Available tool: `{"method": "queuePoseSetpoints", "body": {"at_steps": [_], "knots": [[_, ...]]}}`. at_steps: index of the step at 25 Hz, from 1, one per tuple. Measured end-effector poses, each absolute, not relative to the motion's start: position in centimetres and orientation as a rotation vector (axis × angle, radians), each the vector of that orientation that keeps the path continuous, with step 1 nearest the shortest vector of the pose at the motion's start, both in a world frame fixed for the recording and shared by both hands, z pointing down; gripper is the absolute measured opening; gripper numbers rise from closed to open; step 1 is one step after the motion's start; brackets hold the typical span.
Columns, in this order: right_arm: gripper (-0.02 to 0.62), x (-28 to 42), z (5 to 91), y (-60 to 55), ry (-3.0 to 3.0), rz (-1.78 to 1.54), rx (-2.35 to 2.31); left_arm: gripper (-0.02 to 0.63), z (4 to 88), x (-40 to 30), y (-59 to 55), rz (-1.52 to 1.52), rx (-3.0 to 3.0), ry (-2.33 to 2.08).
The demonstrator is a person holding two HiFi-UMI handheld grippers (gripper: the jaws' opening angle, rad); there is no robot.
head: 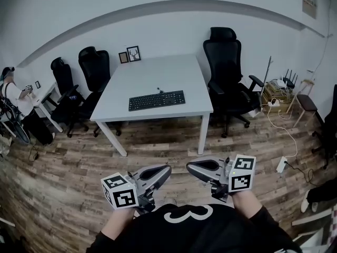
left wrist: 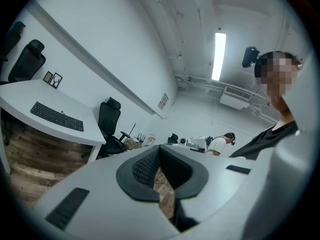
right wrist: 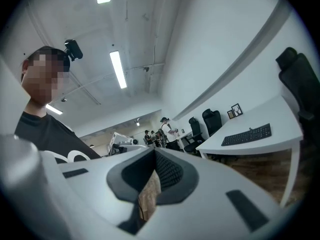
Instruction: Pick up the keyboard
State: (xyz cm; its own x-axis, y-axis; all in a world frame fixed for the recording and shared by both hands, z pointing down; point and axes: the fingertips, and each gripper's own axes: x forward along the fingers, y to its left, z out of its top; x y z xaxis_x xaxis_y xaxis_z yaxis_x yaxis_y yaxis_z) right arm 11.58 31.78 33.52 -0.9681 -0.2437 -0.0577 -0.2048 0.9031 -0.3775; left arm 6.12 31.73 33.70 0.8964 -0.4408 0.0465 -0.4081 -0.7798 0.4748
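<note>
A black keyboard [head: 157, 100] lies flat near the front edge of a white table [head: 158, 70], well ahead of me. It also shows in the left gripper view as the keyboard [left wrist: 56, 116] at far left, and in the right gripper view as the keyboard [right wrist: 246, 135] at right. My left gripper [head: 167, 168] and right gripper [head: 188, 166] are held close to my body, tips turned toward each other, far from the table. Both stand shut with nothing between the jaws, as the left gripper [left wrist: 160, 151] and right gripper [right wrist: 154, 154] views confirm.
Black office chairs stand at the table's right [head: 227, 62] and left [head: 95, 70]. Two small picture frames [head: 130, 54] sit at the table's back edge. A power strip [head: 281, 165] and cables lie on the wood floor at right. A person [head: 11, 91] is at far left.
</note>
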Motion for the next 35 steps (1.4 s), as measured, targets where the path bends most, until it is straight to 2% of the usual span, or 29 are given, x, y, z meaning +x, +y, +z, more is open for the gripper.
{"method": "queuePoseSetpoints", "body": {"at_steps": [17,35], "knots": [[0.008,10.2,35.9,24.1,2.944,-0.645,-0.437,0.012,35.7,4.6,24.6,-0.095,2.534,-0.574],[0.008,2.3,37.6,-0.1,2.907,-0.836,-0.508,0.012,37.1,-4.7,0.0,-0.099,2.458,-0.578]]}}
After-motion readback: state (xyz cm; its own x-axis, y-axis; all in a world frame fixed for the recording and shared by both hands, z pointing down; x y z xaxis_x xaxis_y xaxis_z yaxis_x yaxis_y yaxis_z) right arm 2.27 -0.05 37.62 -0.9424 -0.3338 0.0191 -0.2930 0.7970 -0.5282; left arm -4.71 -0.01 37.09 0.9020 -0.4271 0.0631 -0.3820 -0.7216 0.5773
